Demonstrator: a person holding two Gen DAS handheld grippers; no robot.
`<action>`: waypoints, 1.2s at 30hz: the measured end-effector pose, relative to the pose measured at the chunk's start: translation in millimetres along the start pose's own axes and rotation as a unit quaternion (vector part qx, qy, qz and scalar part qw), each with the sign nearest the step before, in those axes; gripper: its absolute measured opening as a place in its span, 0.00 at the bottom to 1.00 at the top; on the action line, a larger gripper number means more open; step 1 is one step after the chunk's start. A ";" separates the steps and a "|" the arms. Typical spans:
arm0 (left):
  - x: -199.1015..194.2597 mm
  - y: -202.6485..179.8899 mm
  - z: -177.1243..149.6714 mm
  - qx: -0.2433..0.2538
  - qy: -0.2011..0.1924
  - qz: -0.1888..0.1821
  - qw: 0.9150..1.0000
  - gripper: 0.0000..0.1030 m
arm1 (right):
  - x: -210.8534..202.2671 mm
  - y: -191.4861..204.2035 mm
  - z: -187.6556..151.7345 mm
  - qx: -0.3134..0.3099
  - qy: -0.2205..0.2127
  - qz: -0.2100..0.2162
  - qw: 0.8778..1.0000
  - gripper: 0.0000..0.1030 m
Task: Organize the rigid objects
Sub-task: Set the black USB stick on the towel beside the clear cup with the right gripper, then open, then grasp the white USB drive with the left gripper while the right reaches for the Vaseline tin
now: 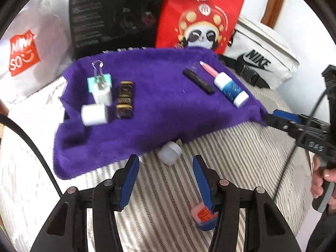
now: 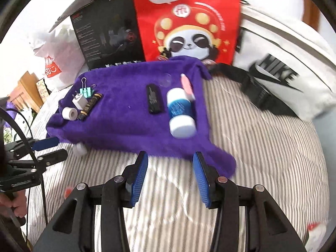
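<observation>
A purple towel (image 1: 159,113) (image 2: 126,121) lies on the striped bed. At its left end sit a teal binder clip (image 1: 98,78), a white plug (image 1: 103,96), a white tape roll (image 1: 94,114) and a black-gold cylinder (image 1: 125,98). At its right end are a black bar (image 2: 154,100), a pink pen (image 2: 187,85) and a blue-white bottle (image 2: 180,113). A small white jar (image 1: 170,152) rests at the towel's near edge, just beyond my open left gripper (image 1: 166,158). My right gripper (image 2: 170,155) stands open at the towel's near right corner, holding nothing.
Behind the towel stand a black box (image 1: 113,14), a red panda bag (image 2: 187,21), a white Nike bag (image 2: 279,69) and a white Miniso bag (image 1: 31,48). A small red-orange item (image 1: 204,215) lies on the striped cover (image 2: 262,147) under my left gripper's right finger.
</observation>
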State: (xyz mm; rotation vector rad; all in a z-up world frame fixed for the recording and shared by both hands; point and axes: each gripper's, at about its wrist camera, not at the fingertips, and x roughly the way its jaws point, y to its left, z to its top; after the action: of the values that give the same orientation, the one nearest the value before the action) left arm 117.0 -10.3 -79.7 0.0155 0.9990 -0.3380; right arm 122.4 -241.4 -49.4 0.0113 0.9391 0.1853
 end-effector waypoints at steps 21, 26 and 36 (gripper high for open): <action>26.3 -14.0 -6.2 0.041 0.014 0.016 0.999 0.28 | -23.0 5.8 -50.1 0.013 -0.007 0.028 1.000 0.45; 30.5 -16.8 -0.2 0.043 0.020 0.024 0.999 0.28 | -20.9 5.8 -54.7 0.019 -0.004 0.039 0.999 0.45; 33.3 -21.1 2.8 0.039 0.020 0.026 0.999 0.27 | -14.3 4.9 -64.8 0.028 0.009 0.048 0.998 0.45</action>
State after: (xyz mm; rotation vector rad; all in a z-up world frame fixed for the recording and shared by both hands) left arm 129.7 -39.8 -102.7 0.1192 1.0219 -0.3306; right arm 61.4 -243.6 -75.9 0.1067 0.9624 0.2492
